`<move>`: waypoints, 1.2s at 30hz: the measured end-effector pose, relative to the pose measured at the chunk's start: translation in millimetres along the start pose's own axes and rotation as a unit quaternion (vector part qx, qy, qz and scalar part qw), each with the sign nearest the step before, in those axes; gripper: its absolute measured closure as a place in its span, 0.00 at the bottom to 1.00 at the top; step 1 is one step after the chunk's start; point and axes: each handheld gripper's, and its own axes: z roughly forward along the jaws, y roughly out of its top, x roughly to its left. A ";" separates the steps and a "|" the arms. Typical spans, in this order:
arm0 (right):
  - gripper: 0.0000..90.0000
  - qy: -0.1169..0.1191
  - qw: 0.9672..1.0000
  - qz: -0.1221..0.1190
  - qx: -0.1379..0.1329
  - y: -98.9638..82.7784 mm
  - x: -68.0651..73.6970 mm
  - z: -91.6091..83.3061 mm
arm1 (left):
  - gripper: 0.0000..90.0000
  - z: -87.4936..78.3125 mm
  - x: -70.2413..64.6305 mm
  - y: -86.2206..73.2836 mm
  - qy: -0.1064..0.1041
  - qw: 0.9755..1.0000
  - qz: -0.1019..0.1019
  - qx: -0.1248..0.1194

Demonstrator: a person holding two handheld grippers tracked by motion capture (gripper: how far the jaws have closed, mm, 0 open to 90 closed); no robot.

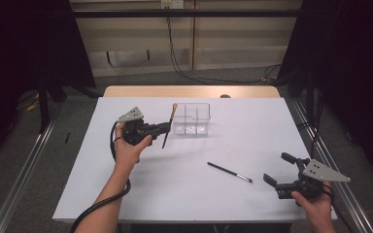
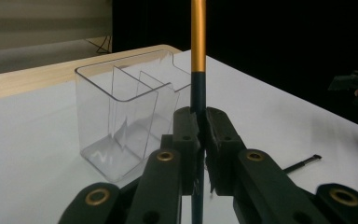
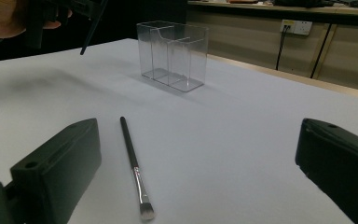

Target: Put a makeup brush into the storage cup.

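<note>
- Left gripper [image 1: 164, 128]: clamped on a gold-and-black brush [image 1: 169, 125], jaws pressed together on the dark lower part of its handle.
- Held brush: long axis near upright, gold end up and tilted toward the clear organiser [image 1: 191, 119]. It hangs just beside the organiser's left wall, not yet over an opening.
- Governing relation: the organiser lies just to the right of the held brush in the high view; judged next step is to lift the brush over the rim and lower it in.
- Right gripper [image 1: 282, 174]: jaws wide apart, holding nothing, low at the near right of the tabletop [image 1: 252, 126].
- Black brush [image 1: 229, 172]: flat on the tabletop, to the left of the right gripper, bristle end toward it. The right hand is clearly the nearer.
- Organiser contents: its compartments appear empty, though the clear walls make this hard to confirm.
</note>
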 end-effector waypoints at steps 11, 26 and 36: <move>0.00 0.000 1.000 0.002 0.001 -0.1 -0.2 -0.2 | 0.93 2.4 0.3 1.9 0.003 1.000 -0.007 -0.028; 0.00 0.001 1.000 -0.001 0.002 0.1 0.6 0.2 | 0.93 5.8 0.1 16.7 0.023 0.999 0.002 -0.048; 0.00 0.000 1.000 0.001 0.001 0.1 -0.1 -0.8 | 0.93 8.9 0.5 24.4 0.025 0.998 0.002 -0.055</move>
